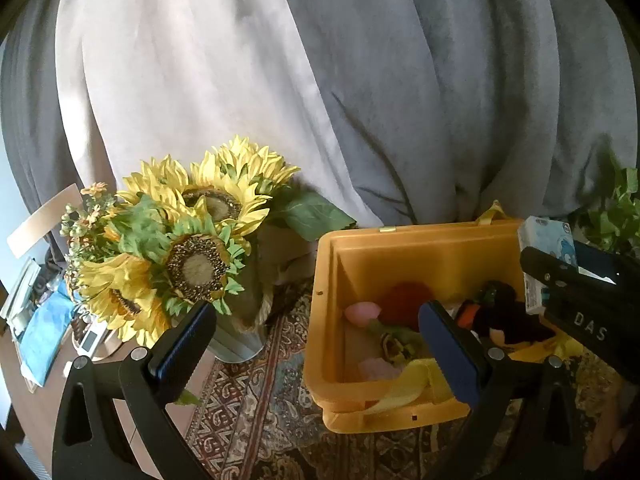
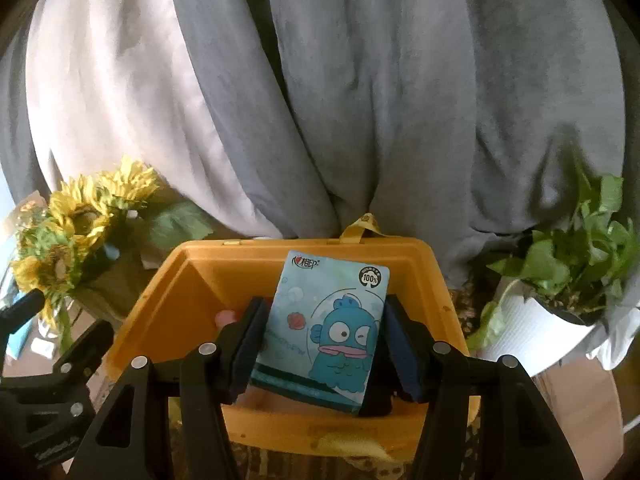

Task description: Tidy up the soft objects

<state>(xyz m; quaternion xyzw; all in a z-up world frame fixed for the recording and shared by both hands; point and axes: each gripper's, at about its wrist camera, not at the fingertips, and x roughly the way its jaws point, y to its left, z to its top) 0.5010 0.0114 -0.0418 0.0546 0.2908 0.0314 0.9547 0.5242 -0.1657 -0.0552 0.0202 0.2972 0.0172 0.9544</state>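
An orange plastic bin [image 1: 356, 264] sits on a patterned rug and holds soft toys: a red one [image 1: 404, 296], a pink one [image 1: 360, 314] and a black plush [image 1: 508, 316]. My left gripper [image 1: 316, 344] is open and empty, just in front of the bin's near left corner. My right gripper [image 2: 322, 348] is shut on a blue tissue pack with a cartoon fish [image 2: 328, 328] and holds it above the bin [image 2: 168, 300]. The pack also shows in the left wrist view [image 1: 544, 248], at the bin's right edge.
A vase of artificial sunflowers [image 1: 188, 240] stands left of the bin. A potted green plant in a white pot [image 2: 552, 304] stands to the right. Grey curtains [image 1: 360, 80] hang behind. A cluttered wooden table [image 1: 40, 320] lies far left.
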